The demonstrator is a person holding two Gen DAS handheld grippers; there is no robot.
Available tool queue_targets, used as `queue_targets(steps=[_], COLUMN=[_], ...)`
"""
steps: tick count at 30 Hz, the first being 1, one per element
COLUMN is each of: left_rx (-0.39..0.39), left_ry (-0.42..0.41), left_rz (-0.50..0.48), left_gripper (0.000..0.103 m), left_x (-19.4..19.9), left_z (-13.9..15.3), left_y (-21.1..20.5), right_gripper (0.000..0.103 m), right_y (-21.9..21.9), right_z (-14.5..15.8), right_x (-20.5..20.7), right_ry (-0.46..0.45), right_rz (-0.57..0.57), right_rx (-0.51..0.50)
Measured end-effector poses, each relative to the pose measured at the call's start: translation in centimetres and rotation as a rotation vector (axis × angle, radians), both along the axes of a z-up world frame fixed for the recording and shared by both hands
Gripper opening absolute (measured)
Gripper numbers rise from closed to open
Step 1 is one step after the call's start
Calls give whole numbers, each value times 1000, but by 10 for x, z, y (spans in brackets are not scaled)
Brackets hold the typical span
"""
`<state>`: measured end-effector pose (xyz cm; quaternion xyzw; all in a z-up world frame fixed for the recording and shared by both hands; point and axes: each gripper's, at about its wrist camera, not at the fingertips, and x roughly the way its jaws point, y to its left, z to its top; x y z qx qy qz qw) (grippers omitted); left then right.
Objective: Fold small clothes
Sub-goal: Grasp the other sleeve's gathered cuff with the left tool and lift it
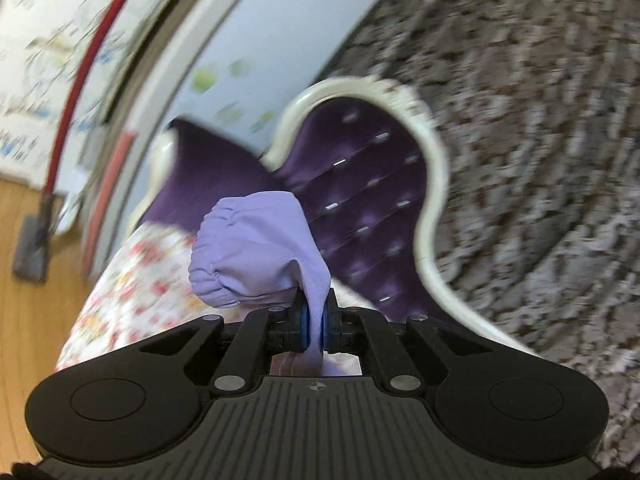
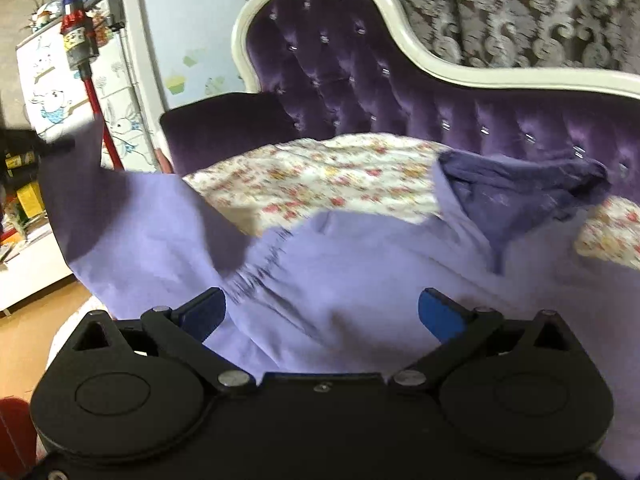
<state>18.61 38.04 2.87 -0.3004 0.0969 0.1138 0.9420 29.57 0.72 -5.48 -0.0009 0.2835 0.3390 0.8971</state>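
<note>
Left wrist cam sits right behind the left gripper point(image 1: 315, 320), rolled hard and aimed nearly level past a bunched lilac garment point(image 1: 256, 252) toward the purple tufted sofa back point(image 1: 360, 184), patterned curtain point(image 1: 540, 120) far right. Right wrist cam rides behind the right gripper point(image 2: 322, 312), upright, tilted down, very near the same garment spread on the floral sheet point(image 2: 320, 176). Both share garment, sheet, sofa back, curtain, and the red-tubed vacuum point(image 2: 86, 60) far left.
</note>
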Motion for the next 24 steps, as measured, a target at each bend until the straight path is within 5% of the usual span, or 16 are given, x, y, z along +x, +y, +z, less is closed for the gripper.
queue_targets(steps=[9, 12, 16, 20, 24], left_rx=[86, 100, 107, 115, 145], left_ry=[-77, -80, -85, -95, -106], left_rz=[-96, -133, -179, -216, -256], left_gripper=[6, 6, 6, 6, 6], left_x=[7, 9, 19, 26, 34], left_z=[43, 45, 43, 46, 55], left_y=[-47, -58, -74, -91, -113], right_gripper=[102, 103, 103, 103, 101], right_y=[81, 96, 112, 106, 76], right_z=[-26, -47, -53, -51, -39], right_x=[27, 35, 26, 28, 26], right_ry=[-28, 4, -64, -51, -6], right_rz=[19, 2, -16, -13, -12], right_rx=[-135, -207, -326, -294, -105])
